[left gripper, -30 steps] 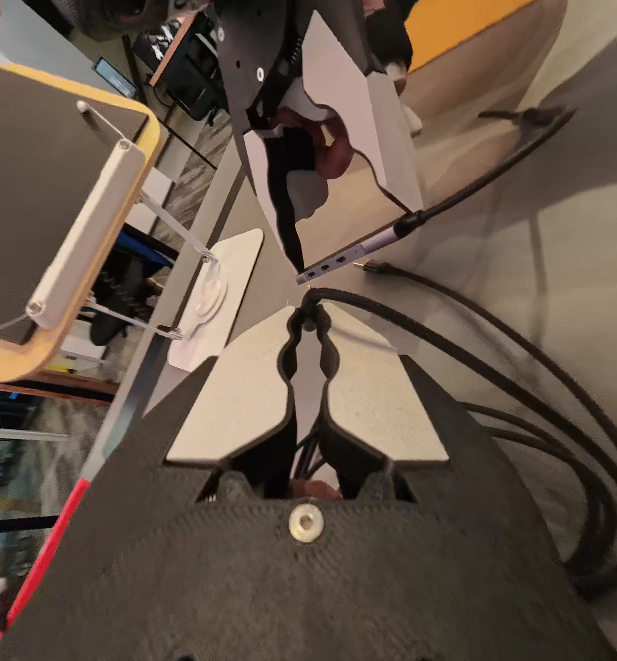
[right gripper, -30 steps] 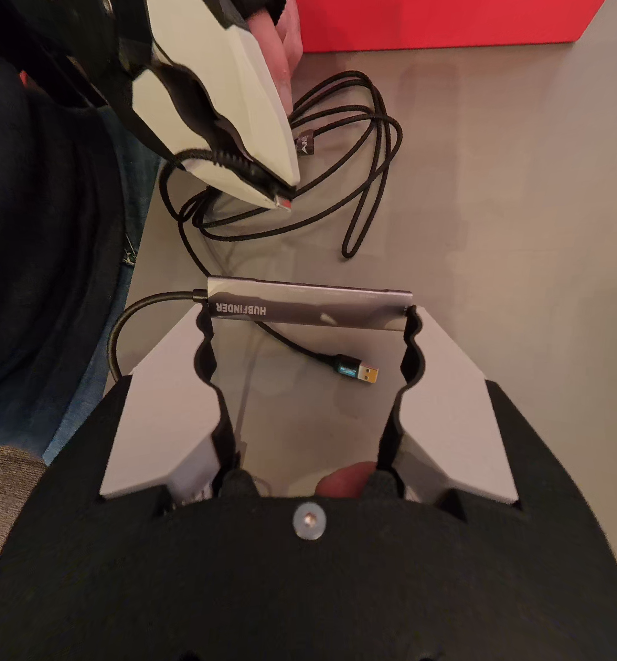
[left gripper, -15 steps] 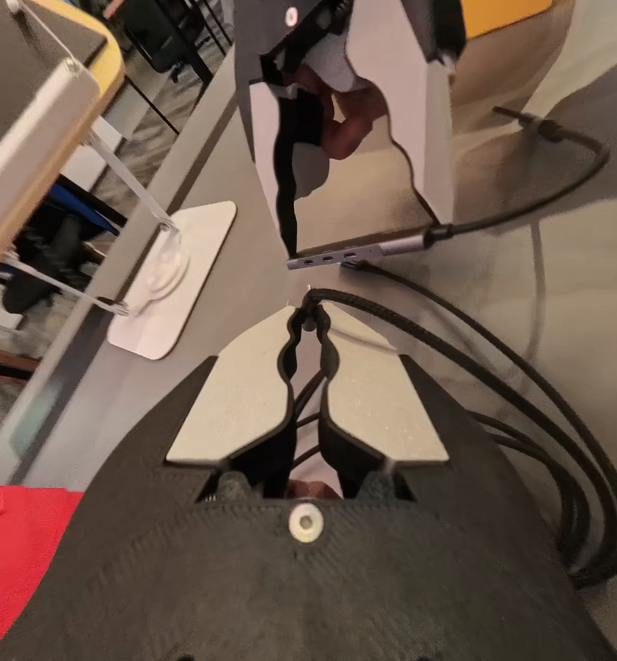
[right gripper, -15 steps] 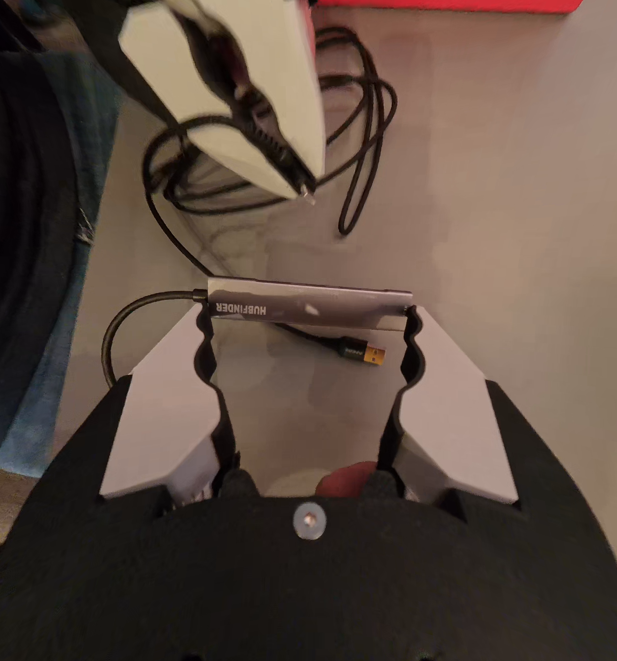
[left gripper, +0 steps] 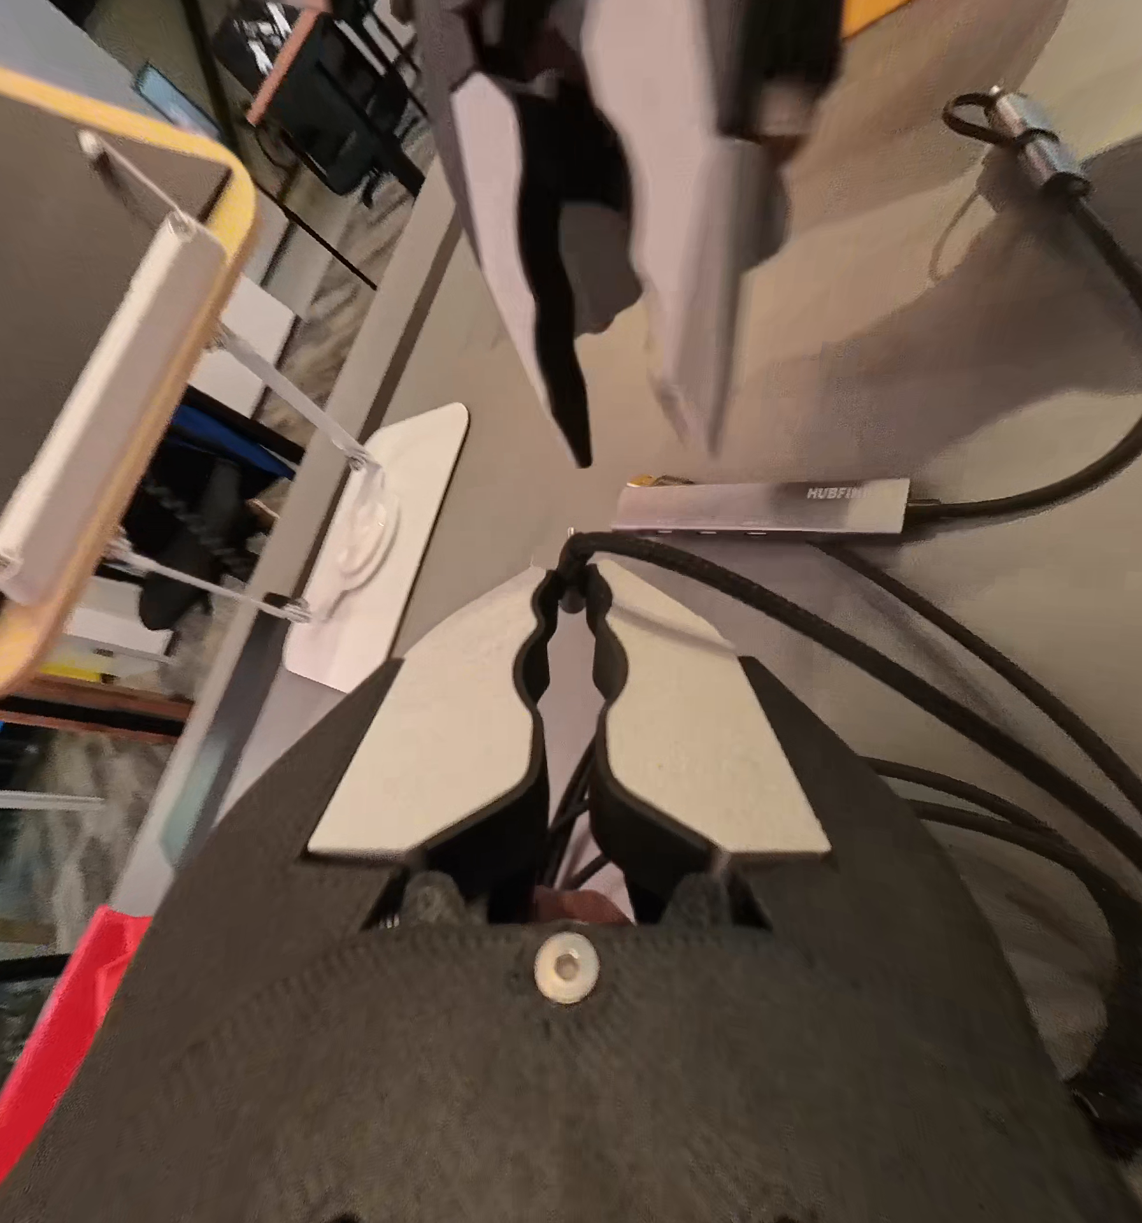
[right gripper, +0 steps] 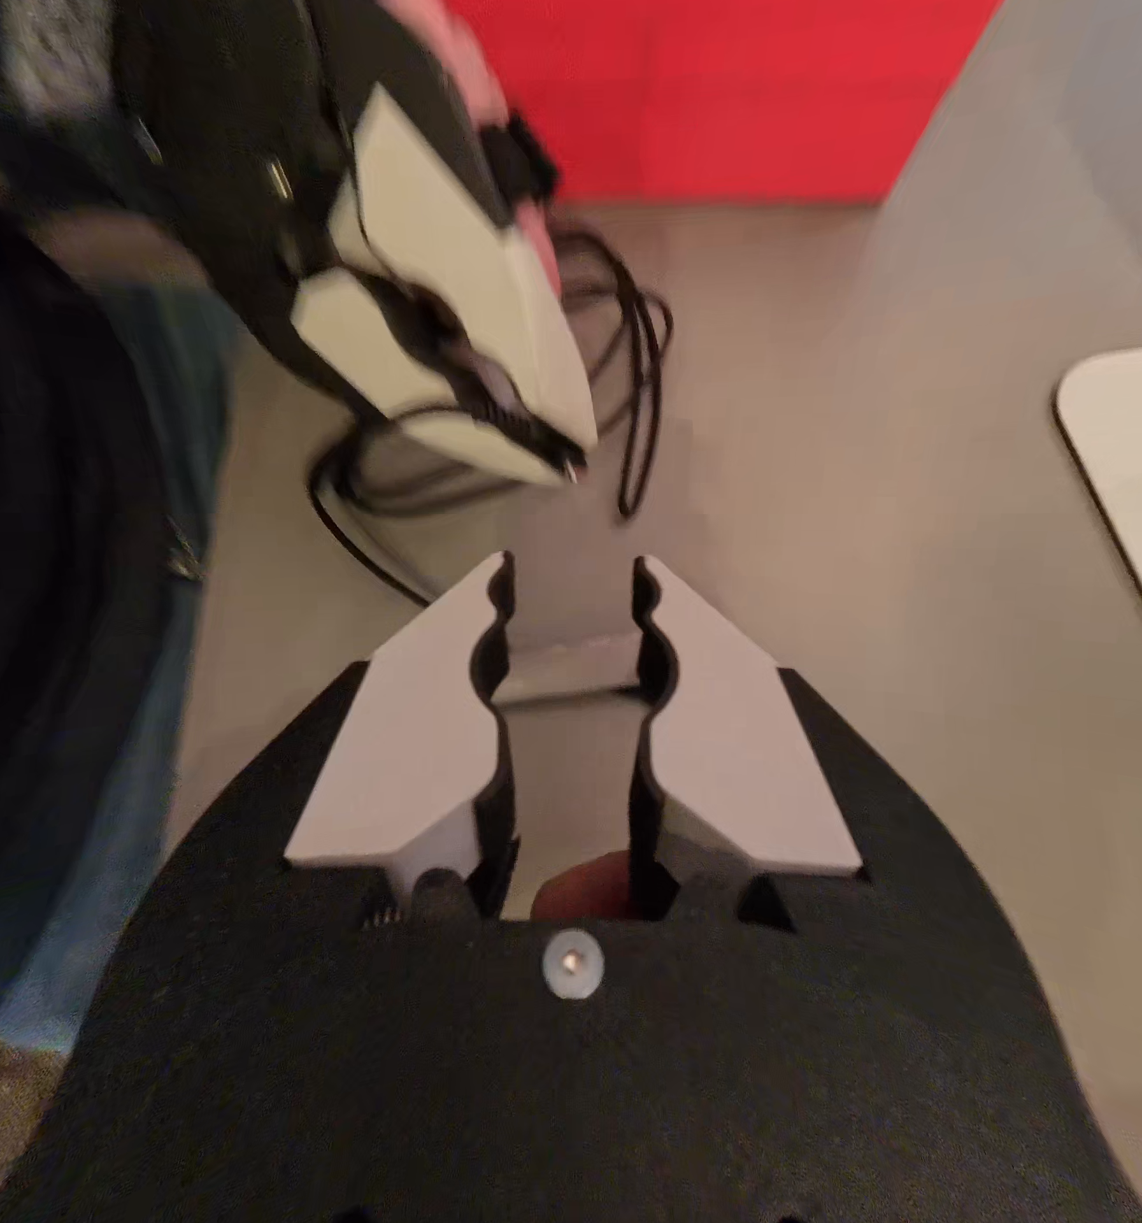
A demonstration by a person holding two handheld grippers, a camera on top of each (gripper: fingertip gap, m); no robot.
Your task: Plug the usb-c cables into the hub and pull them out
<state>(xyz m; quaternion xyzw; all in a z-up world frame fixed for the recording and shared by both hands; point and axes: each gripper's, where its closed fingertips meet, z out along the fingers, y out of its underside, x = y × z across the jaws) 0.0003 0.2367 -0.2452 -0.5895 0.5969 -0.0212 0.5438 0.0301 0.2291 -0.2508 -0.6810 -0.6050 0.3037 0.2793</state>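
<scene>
The grey USB hub lies on the table with its port side facing my left gripper. My left gripper is shut on a black braided USB-C cable just behind its plug, whose tip sits close to the hub's left end. In the right wrist view the left gripper points down toward me. My right gripper is open with a narrow gap. A blurred grey strip, probably the hub, shows beneath its fingers. In the left wrist view the right gripper hovers just above the hub, apart from it.
The hub's own black lead curves right to a metal plug. Black cable coils lie at the right. A white stand base and a yellow-edged board stand left. A red box sits behind. A person's dark clothing is alongside. My two grippers' fingertips are within a few centimetres of each other.
My right gripper let go of the hub's two ends, lifted off it and narrowed its jaws. The hub now lies on the table. My left gripper moved the plug closer to the hub.
</scene>
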